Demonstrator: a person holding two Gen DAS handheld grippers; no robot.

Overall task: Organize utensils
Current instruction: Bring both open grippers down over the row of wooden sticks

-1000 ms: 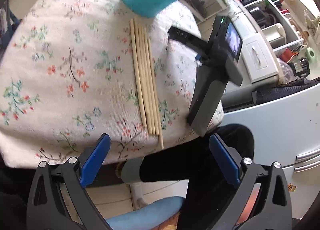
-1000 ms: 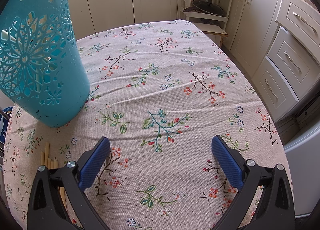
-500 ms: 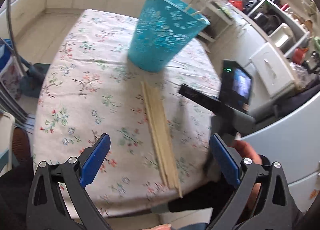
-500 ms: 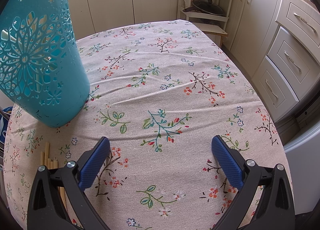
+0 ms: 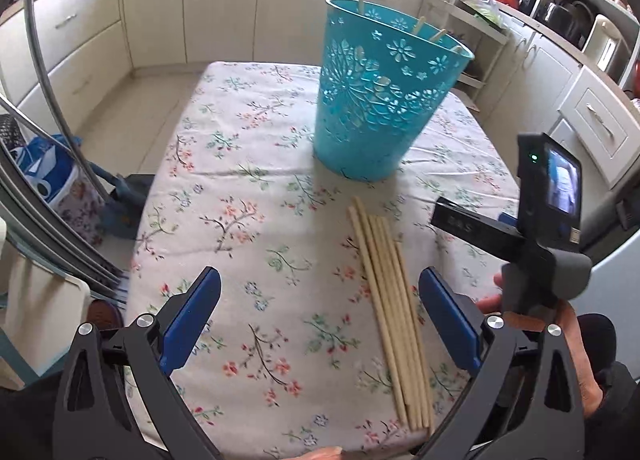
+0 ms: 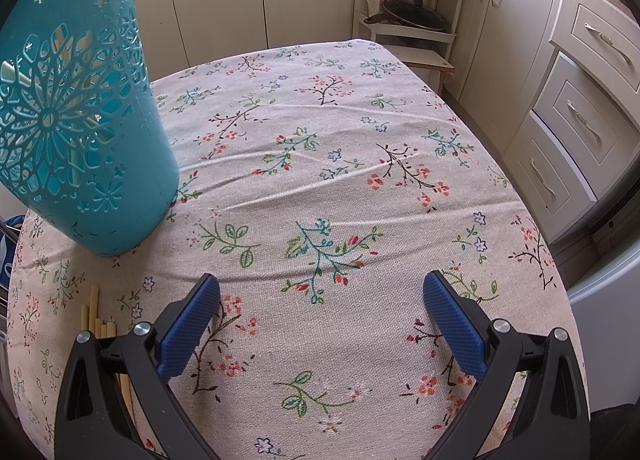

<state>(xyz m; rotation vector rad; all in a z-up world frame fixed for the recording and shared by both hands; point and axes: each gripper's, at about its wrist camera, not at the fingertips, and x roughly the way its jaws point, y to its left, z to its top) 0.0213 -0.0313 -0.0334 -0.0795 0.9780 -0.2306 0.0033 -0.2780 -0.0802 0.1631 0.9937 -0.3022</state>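
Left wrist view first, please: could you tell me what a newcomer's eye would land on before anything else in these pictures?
The tall turquoise plastic basket with cut-out flower patterns stands upright on the floral tablecloth, with a few pale sticks poking above its rim. In front of it a row of pale wooden chopsticks lies side by side, pointing towards the basket. The left gripper hangs open above the cloth, the chopsticks just inside its right finger.
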